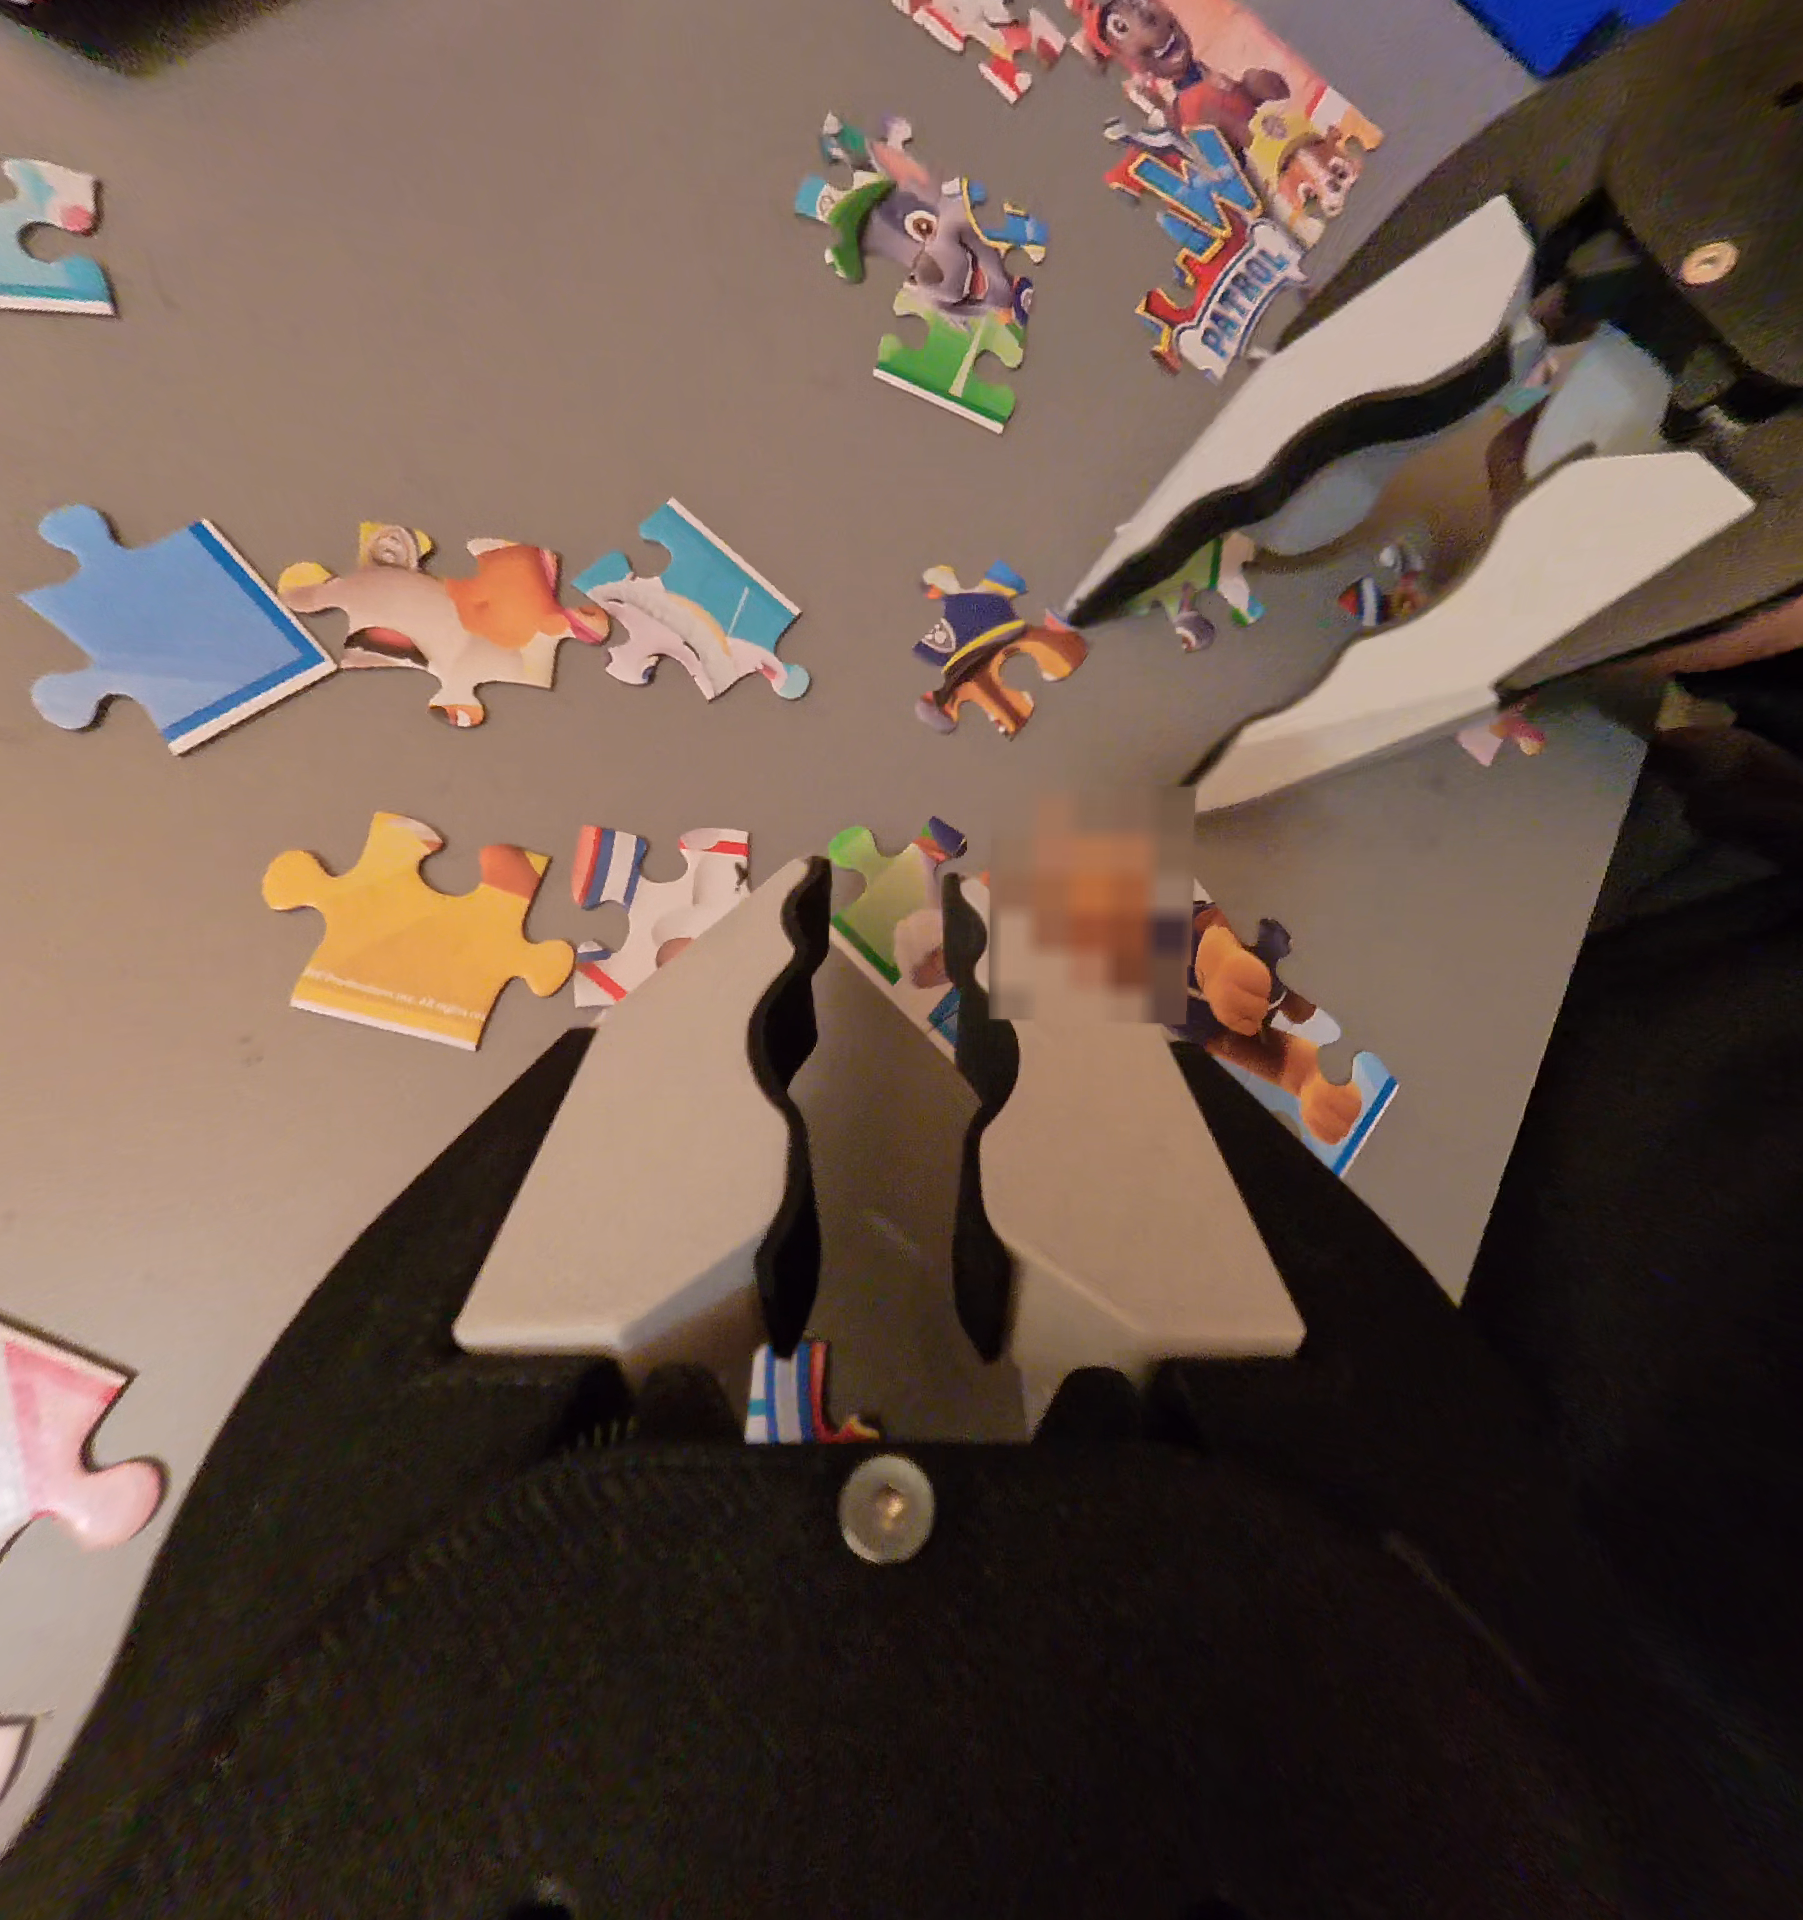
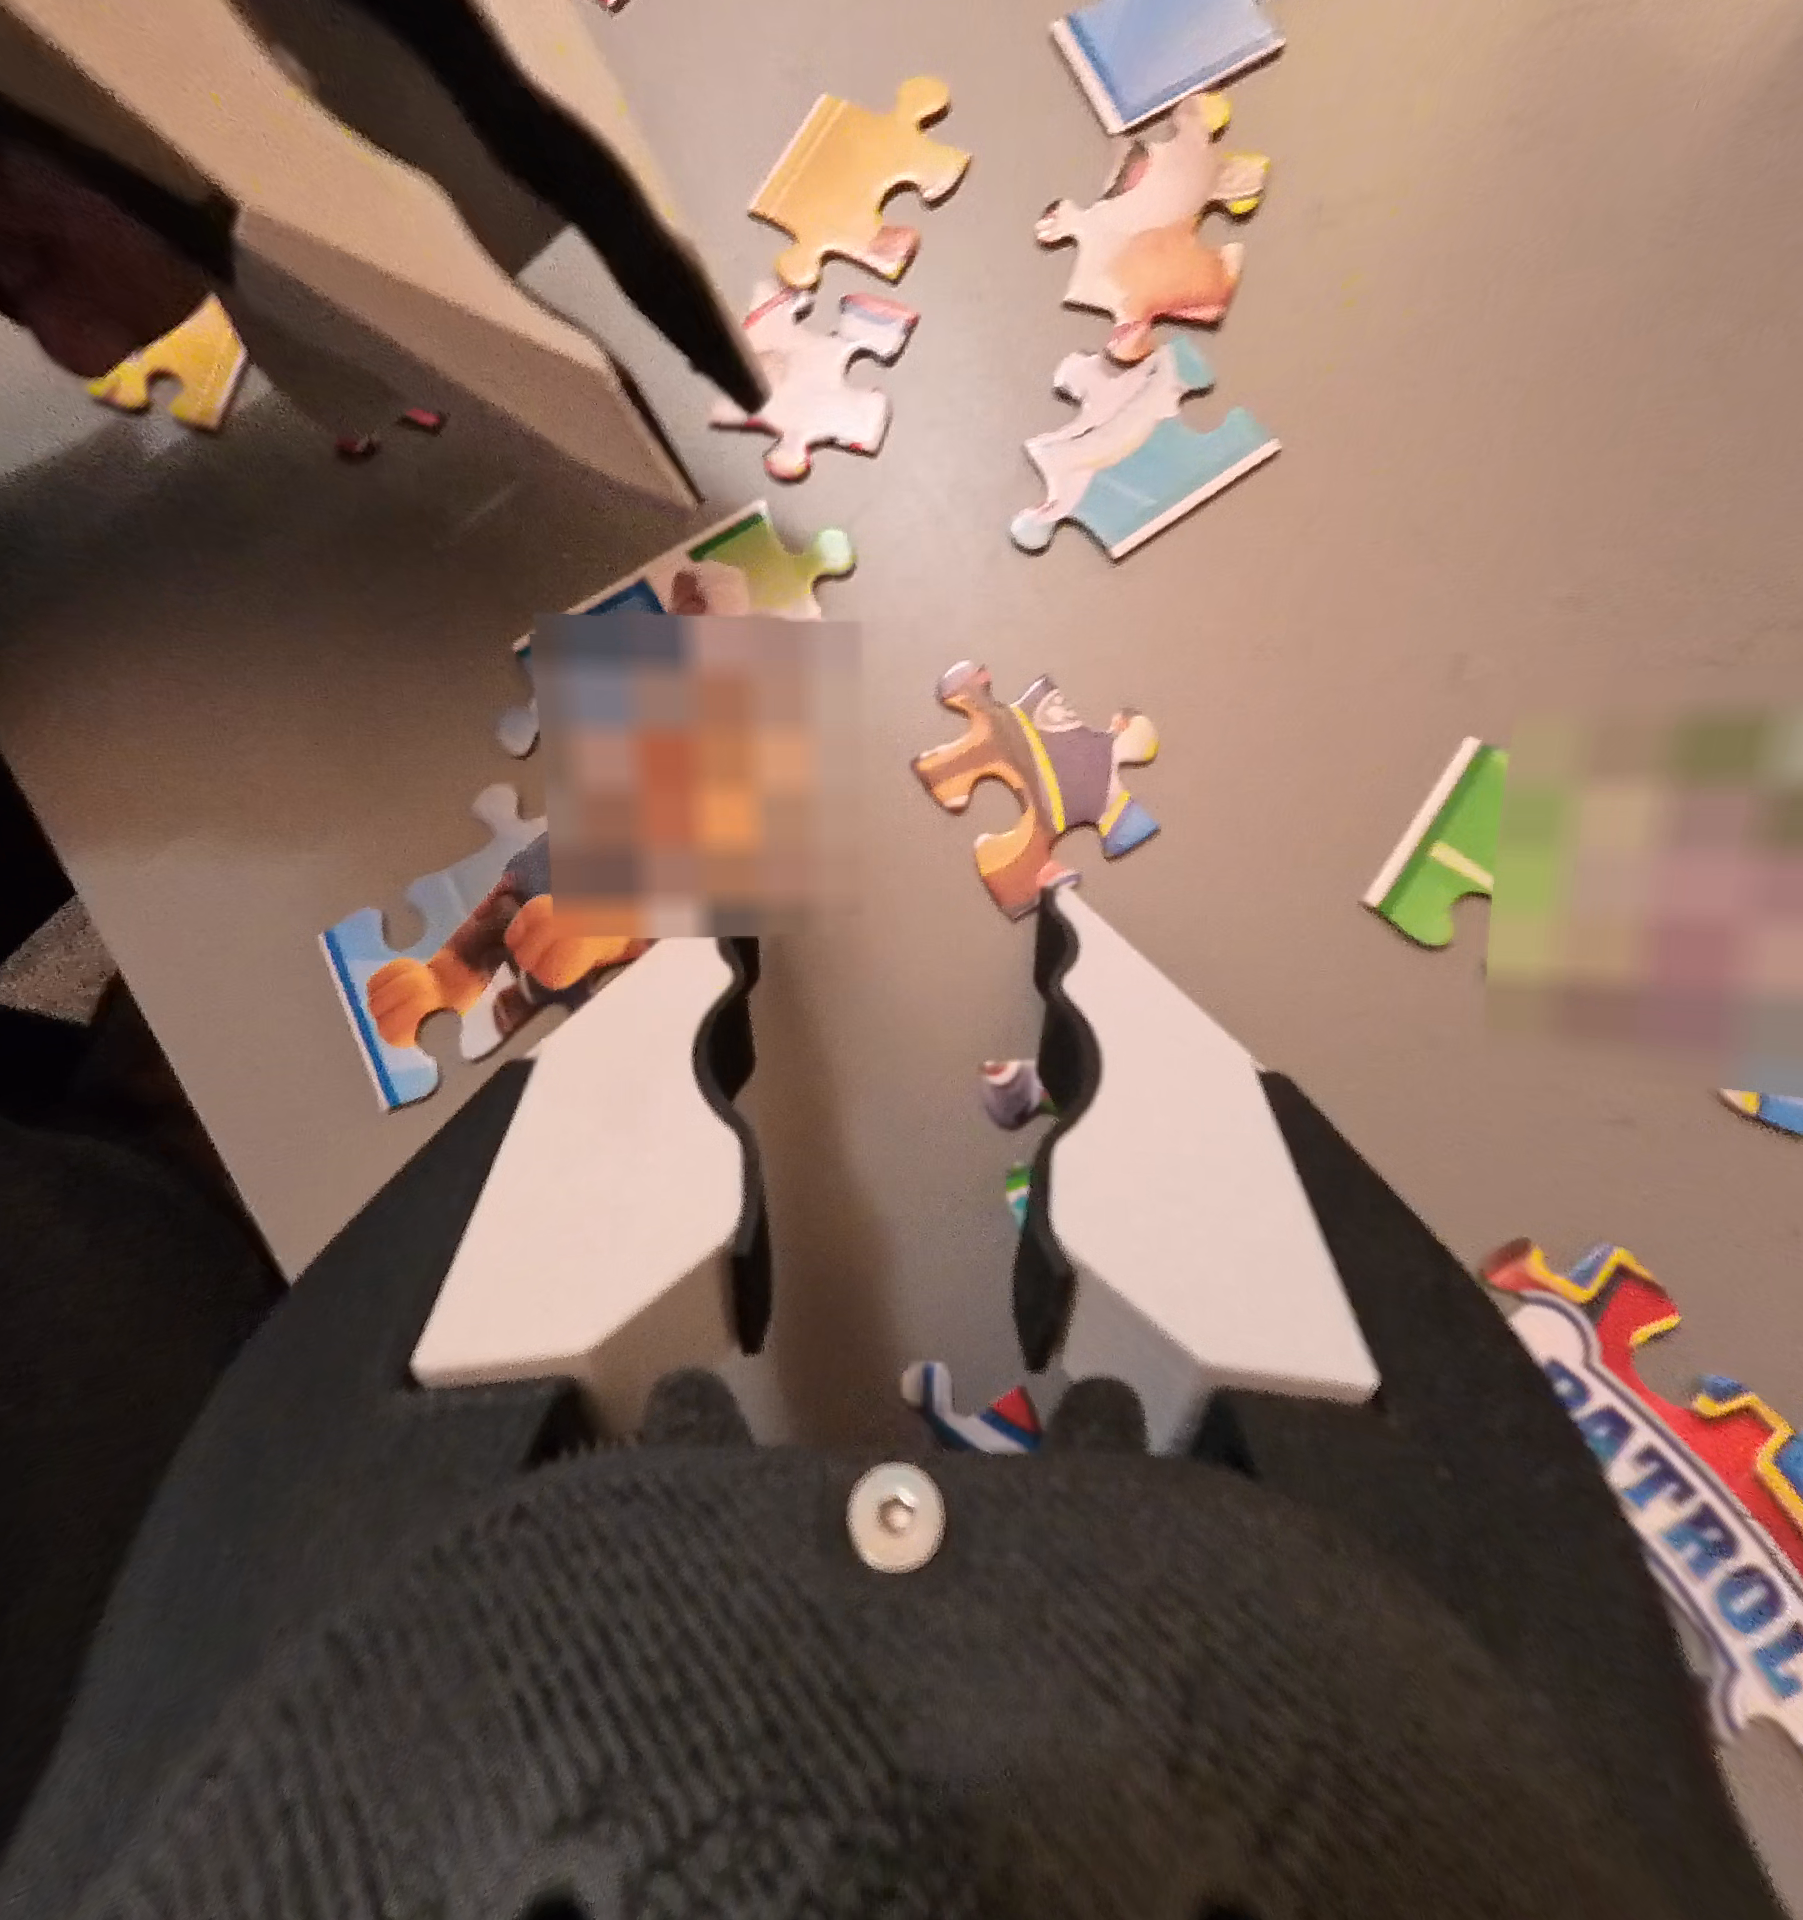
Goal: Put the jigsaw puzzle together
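Nothing is being held by the slightly parted left gripper (image 1: 886, 883) or the wide right gripper (image 2: 897, 935), while loose puzzle pieces (image 1: 419, 935) are being left unjoined on the grey table (image 1: 461, 364) at frame centre.

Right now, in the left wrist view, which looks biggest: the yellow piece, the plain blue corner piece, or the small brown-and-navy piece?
1. Blue corner piece and yellow piece: too alike to rank.
2. Brown-and-navy piece, smallest.
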Demonstrator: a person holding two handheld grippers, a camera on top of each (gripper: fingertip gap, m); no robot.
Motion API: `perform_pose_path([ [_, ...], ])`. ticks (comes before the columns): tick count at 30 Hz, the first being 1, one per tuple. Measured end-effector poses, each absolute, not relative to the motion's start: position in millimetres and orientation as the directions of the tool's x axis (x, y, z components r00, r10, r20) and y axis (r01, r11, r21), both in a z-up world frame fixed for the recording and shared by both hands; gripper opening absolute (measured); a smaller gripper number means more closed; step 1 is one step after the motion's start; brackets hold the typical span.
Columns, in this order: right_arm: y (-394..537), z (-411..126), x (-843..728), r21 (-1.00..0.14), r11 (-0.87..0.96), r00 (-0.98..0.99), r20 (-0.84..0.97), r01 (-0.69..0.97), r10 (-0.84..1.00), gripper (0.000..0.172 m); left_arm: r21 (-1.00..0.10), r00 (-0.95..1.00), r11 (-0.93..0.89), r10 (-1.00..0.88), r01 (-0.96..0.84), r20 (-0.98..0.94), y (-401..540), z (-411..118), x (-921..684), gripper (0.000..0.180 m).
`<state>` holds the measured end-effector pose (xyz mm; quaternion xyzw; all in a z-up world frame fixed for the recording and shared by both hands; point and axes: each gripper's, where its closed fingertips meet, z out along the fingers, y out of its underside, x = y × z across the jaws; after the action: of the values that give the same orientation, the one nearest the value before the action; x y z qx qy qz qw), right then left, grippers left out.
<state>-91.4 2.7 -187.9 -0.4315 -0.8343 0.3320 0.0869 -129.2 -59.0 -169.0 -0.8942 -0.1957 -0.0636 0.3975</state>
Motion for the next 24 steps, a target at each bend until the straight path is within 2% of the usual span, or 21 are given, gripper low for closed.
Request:
perform_pose_path([
  [5, 9, -177, -99, -0.674, 0.445, -0.649, -0.067, 0.590, 0.758, 0.049, -0.680, 0.913, -0.611, 0.301, 0.405, 0.273, -58, -177, -131, 0.019],
  [8, 15, -168, -110, -0.702, 0.525, -0.722, 0.022, 0.482, 0.692, 0.044, -0.690, 0.922, -0.614, 0.292, 0.384, 0.254, -51, -177, -130, 0.018],
  [11, 23, -178, -117, -0.647, 0.640, -0.807, 0.065, 0.413, 0.587, 0.044, -0.705, 0.930, -0.607, 0.273, 0.365, 0.246, -42, -174, -127, 0.018],
  [16, 15, -187, -122, -0.594, 0.714, -0.889, -0.002, 0.370, 0.459, 0.052, -0.719, 0.937, -0.603, 0.259, 0.346, 0.234, -33, -173, -124, 0.018],
  [24, 2, -193, -127, -0.559, 0.754, -0.910, -0.001, 0.345, 0.415, 0.053, -0.755, 0.927, -0.542, 0.267, 0.369, 0.262, -35, -167, -132, 0.018],
])
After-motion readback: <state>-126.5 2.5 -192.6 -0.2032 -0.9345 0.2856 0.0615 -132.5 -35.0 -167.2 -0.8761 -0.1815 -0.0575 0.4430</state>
